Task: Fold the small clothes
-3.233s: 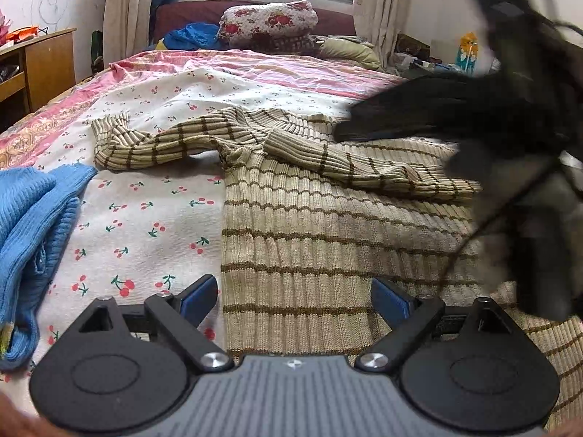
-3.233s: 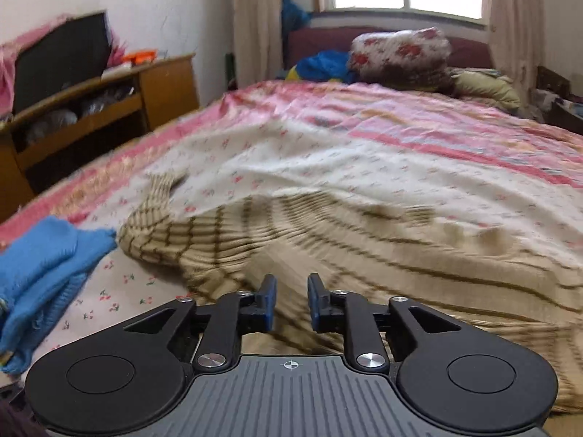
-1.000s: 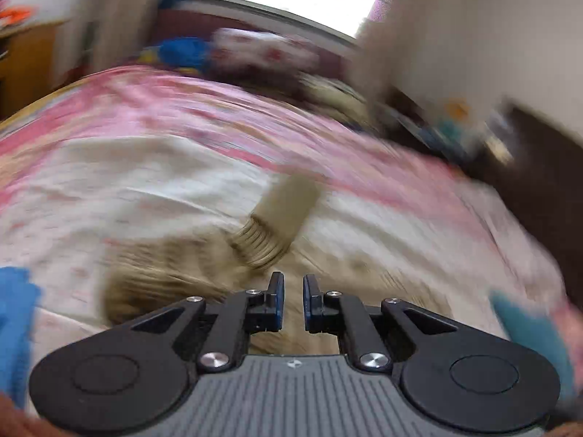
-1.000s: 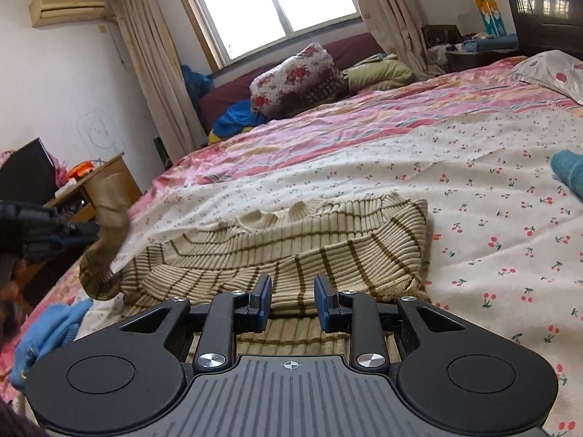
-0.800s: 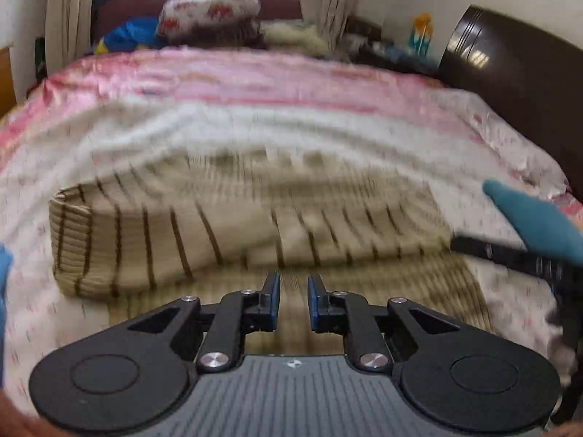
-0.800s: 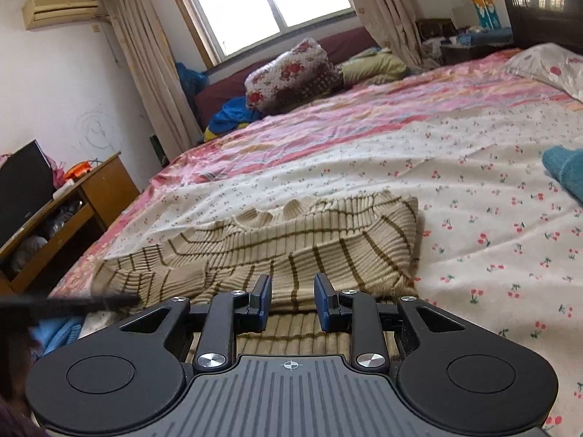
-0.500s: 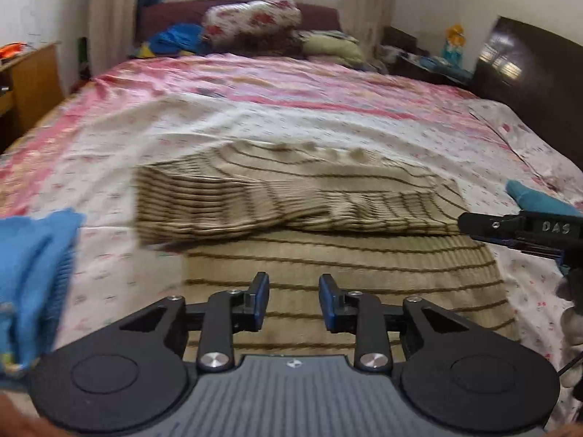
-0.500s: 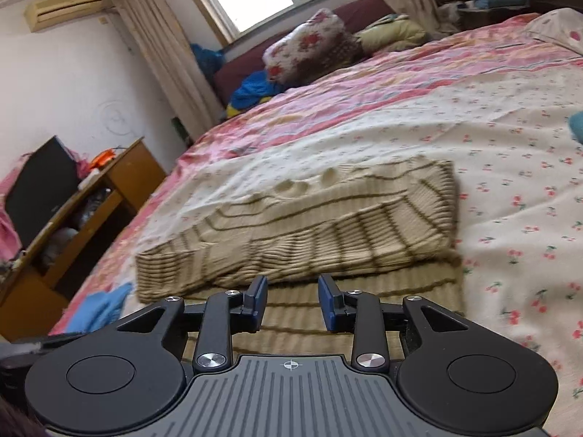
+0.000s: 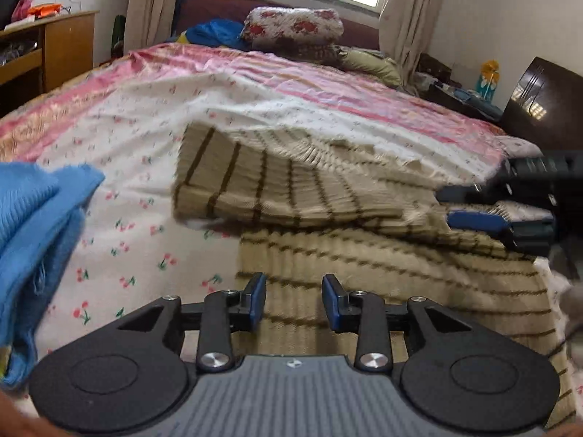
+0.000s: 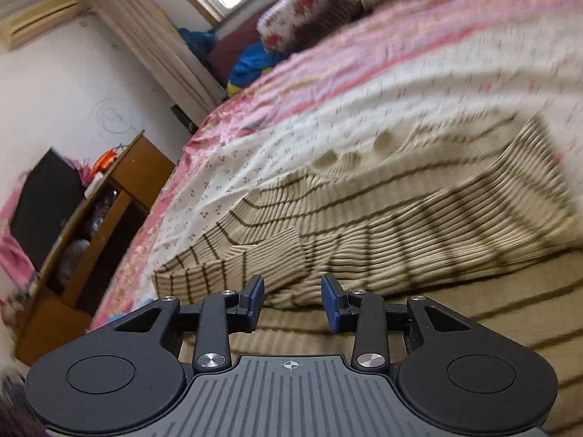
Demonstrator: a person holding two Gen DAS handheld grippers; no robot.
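A beige ribbed sweater with dark stripes (image 9: 298, 196) lies on the bed, both sleeves folded across its chest into a band. My left gripper (image 9: 293, 300) is open and empty, low over the sweater's lower body. My right gripper (image 10: 291, 300) is open and empty, just in front of the folded sleeve band (image 10: 364, 240). It also shows in the left wrist view (image 9: 510, 204) at the right edge of the band, its jaws apart around the fabric's edge there.
A blue knit garment (image 9: 32, 225) lies at the left on the cherry-print sheet (image 9: 120, 225). Pillows and bedding (image 9: 291, 29) are piled at the far end. A wooden cabinet (image 10: 91, 225) stands left of the bed, a dark headboard (image 9: 539, 102) to the right.
Both grippers opened wider and dropped closer to the sweater. The left sleeve was laid across the chest about a second ago. The right view has tilted.
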